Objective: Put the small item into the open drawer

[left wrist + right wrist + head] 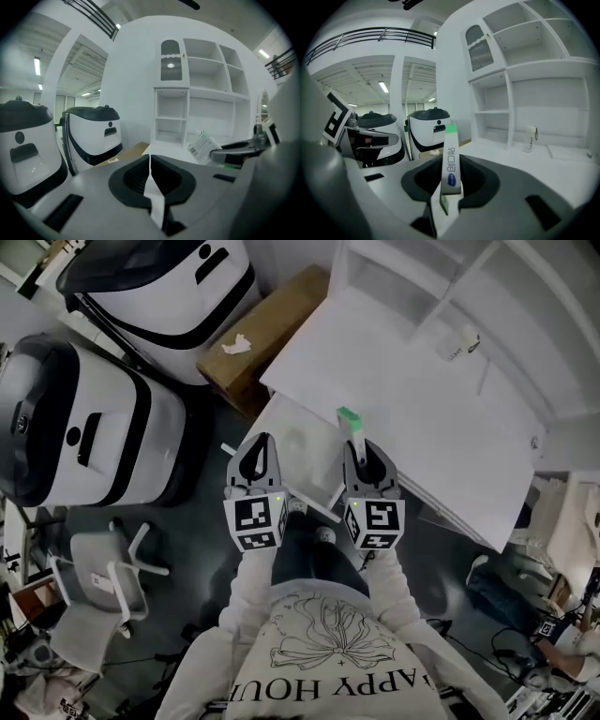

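slim green-tipped box (451, 157) pinched in right gripper (362, 454) at edge of white desk (403, 381); left gripper (259, 451) empty, jaws pressed together.

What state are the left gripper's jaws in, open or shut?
Shut. On the left gripper, the jaws touch each other, with nothing between them.

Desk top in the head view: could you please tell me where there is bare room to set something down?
The wide middle of the white desk top is bare, between the cardboard box at its left and the small bottle by the shelf unit. The near edge is crowded: the right claw, shut on a green-tipped stick, hovers there.
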### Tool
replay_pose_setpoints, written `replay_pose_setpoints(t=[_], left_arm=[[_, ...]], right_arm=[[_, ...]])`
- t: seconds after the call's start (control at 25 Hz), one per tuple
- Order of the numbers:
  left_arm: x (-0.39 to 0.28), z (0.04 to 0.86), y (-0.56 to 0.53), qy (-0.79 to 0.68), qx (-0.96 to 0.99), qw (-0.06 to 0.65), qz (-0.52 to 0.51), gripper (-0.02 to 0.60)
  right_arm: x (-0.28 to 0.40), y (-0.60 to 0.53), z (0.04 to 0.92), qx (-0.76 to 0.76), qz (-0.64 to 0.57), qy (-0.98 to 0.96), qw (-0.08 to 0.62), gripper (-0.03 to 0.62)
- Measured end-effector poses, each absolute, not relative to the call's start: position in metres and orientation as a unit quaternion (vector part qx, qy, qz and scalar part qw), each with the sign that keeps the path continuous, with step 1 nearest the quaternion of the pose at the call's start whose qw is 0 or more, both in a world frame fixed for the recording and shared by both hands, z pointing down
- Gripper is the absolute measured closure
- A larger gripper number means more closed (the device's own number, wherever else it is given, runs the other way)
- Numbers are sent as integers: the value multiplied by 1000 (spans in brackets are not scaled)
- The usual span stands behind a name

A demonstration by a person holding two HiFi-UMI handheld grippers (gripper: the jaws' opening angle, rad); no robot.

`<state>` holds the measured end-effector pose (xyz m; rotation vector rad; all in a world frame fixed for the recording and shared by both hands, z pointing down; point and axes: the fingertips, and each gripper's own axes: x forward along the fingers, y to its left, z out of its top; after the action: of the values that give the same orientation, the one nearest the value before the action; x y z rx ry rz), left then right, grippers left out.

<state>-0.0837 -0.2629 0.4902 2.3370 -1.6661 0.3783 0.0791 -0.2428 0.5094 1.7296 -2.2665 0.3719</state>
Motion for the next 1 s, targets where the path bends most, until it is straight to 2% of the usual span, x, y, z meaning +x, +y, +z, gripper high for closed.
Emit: replay_pose_setpoints(t=[0.52,1.0], left_arm=[[-105,568,-285,-563,791,165,172,571],[-123,607,-287,-559,783,197,190,569]], right_arm=[[16,-265,662,489,180,-815,255,502],[5,-271,779,427,215,-803,357,502]])
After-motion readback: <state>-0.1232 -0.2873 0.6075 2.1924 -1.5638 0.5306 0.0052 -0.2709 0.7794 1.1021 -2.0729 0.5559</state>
